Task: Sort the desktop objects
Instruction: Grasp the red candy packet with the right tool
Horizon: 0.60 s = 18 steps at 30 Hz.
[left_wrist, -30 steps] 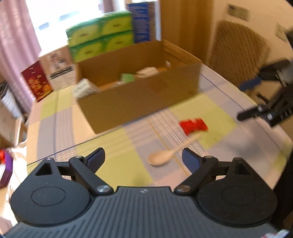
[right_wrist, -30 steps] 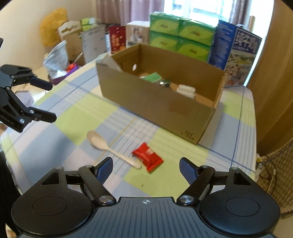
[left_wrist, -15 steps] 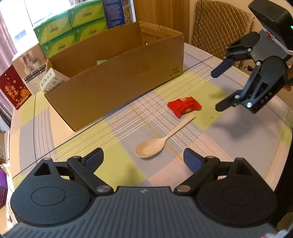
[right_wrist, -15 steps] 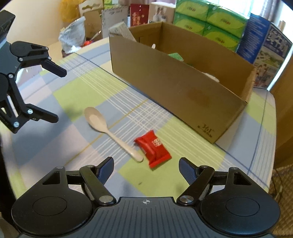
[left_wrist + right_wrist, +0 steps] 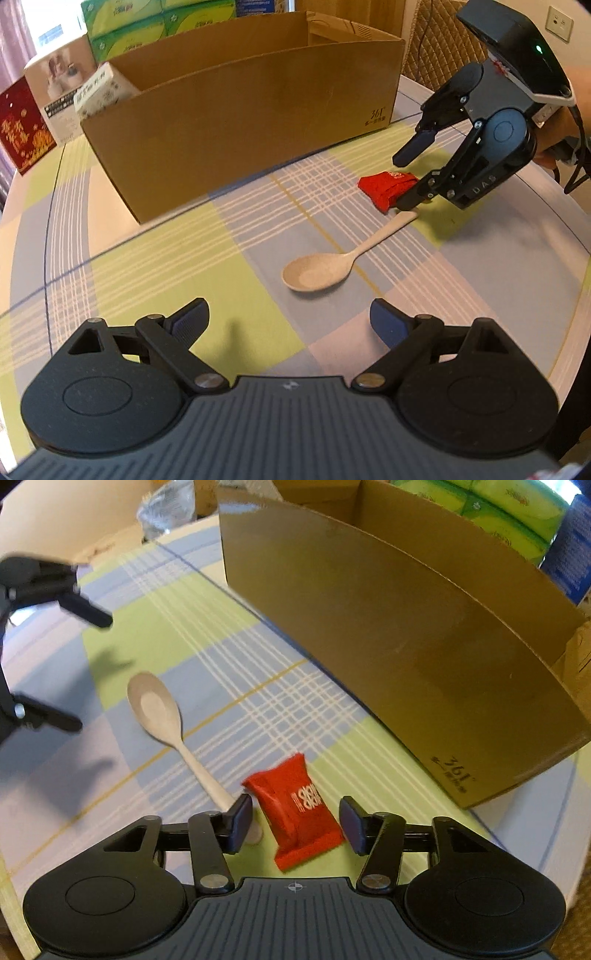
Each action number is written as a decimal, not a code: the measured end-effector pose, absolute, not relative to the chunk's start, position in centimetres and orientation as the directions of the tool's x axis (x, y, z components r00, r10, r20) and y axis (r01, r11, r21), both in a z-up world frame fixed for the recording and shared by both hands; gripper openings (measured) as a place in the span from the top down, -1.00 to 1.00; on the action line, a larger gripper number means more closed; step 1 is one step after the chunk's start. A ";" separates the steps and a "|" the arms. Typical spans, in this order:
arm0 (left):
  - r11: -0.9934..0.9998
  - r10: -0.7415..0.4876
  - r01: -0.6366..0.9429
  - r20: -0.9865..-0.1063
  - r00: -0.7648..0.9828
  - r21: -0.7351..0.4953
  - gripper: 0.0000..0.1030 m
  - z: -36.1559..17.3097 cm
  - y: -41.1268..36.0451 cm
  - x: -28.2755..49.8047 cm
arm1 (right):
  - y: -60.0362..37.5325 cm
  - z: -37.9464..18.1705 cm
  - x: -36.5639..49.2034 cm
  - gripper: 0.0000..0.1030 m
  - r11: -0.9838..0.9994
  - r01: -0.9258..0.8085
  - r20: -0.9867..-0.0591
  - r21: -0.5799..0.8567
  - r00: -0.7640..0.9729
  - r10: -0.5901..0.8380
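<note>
Black fingers of my right gripper stand apart, one on each side of the red snack packet, so the packet sits right in the gap between them. They are not squeezing it yet; I can see a bit of table on both sides of the packet. I hold the gripper low and close to the table so the pads can shut on the packet's sides. My left-hand finger is just beside the end of the pale spoon, maybe touching it, so I think I must close with care or I may bump the spoon. The spoon lies flat on the checked tablecloth, with its bowl pointing away from the packet and toward my left gripper. That gripper is wide open and holds nothing. It hangs above the table, near the spoon's bowl, and I think it waits there so it can take the spoon. Behind both things stands the big cardboard box, open on top. I think the packet and the spoon should go in there, since the job is to tidy the table. Both are not in the box yet.
</note>
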<state>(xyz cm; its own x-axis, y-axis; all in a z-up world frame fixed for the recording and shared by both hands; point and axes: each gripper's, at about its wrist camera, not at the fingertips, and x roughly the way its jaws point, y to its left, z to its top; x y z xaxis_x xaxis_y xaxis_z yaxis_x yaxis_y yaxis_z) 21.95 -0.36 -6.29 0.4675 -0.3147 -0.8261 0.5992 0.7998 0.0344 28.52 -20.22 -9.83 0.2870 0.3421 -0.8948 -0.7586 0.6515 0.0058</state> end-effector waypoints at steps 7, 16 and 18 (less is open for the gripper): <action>0.833 -0.296 0.553 -0.832 0.470 0.016 -0.78 -6.2 0.2 21.2 | -19.7 -9.8 25.0 0.50 0.686 -0.728 -0.902 0.012 0.288 0.321; 0.902 -0.282 0.428 -0.830 0.482 -0.058 -0.78 -5.3 0.9 19.3 | -17.4 -9.4 17.4 0.52 0.695 -0.694 -0.876 0.187 0.203 0.438; 0.915 -0.294 0.392 -0.823 0.487 -0.095 -0.78 -5.2 1.0 18.9 | -17.1 -9.4 16.2 0.54 0.675 -0.702 -0.861 0.226 0.181 0.476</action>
<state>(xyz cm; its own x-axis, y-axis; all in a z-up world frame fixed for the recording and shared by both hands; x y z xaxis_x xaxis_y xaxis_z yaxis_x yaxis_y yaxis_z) 18.92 1.03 -5.22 0.4869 -0.2935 -0.8227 0.3918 0.9152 -0.0947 16.23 -17.10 -9.36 0.1810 0.4761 -0.8606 -0.7021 0.6753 0.2259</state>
